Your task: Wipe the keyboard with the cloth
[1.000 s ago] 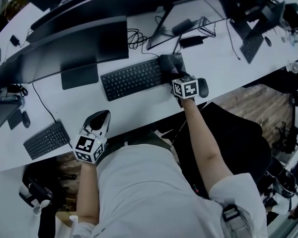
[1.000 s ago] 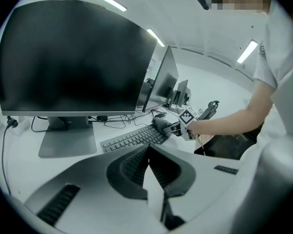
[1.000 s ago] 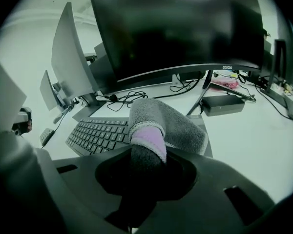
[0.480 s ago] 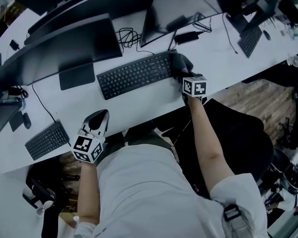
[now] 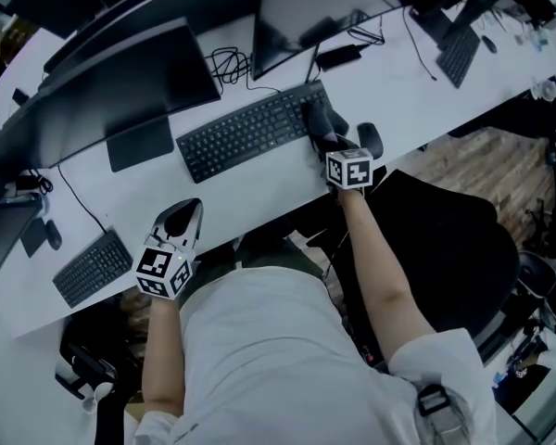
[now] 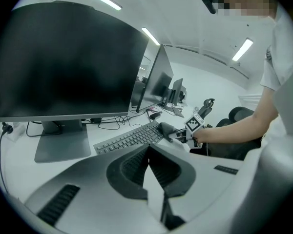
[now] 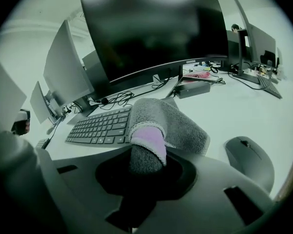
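Observation:
A black keyboard [image 5: 246, 130] lies on the white desk [image 5: 259, 188] in front of two dark monitors. My right gripper [image 5: 331, 141] is shut on a grey cloth [image 7: 168, 126] with a purple edge, and the cloth rests on the keyboard's right end [image 7: 105, 126]. The same cloth [image 5: 320, 119] shows as a dark bundle in the head view. My left gripper [image 5: 181, 221] hovers over the desk's near edge, left of the keyboard, jaws closed together with nothing between them [image 6: 149, 167]. In the left gripper view the keyboard [image 6: 129, 138] and cloth [image 6: 166, 129] are ahead to the right.
A black mouse [image 5: 371, 139] sits just right of the cloth, also close in the right gripper view as mouse [image 7: 249, 160]. Monitor stand base [image 5: 141, 143] and cables [image 5: 227, 63] lie behind the keyboard. A second keyboard [image 5: 91, 267] is at the far left. A black chair [image 5: 435, 239] stands at right.
My right gripper with the cloth has shifted slightly along the keyboard's right end. The head camera has moved, so the desk sits differently in view. The left gripper stays put.

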Tool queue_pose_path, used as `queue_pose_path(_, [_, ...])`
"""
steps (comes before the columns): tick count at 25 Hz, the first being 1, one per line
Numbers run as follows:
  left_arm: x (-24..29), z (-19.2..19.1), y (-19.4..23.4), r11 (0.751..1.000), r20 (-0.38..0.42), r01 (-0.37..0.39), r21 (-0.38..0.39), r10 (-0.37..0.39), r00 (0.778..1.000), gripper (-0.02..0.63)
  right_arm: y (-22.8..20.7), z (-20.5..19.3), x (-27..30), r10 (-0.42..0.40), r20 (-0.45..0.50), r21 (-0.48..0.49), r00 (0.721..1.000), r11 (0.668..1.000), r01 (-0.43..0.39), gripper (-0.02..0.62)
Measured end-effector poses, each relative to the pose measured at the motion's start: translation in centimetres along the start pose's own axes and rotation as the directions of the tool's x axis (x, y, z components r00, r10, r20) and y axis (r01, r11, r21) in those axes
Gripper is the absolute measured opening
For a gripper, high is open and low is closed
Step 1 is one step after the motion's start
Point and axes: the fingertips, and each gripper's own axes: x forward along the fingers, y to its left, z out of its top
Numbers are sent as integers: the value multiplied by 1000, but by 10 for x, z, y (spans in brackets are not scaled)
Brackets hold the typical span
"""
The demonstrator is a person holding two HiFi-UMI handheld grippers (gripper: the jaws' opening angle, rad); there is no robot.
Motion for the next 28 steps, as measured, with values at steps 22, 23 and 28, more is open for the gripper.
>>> queue_pose_path(22, [-47,-5,52,999,9,17,48,-18,1000,2,155,-26,42,33,-119,-236,992,970,-60,91])
queue_pose_path(23, [-49,-6,55,999,9,19,48,-20,1000,2,161,-27,44,34,-123,-237,992,970,-62,91])
queue_pose_path(28, [-60,-15,72,998,6,31,51,-31,1000,2,194,-30,51,44,-143,-252,989,965,-79,91])
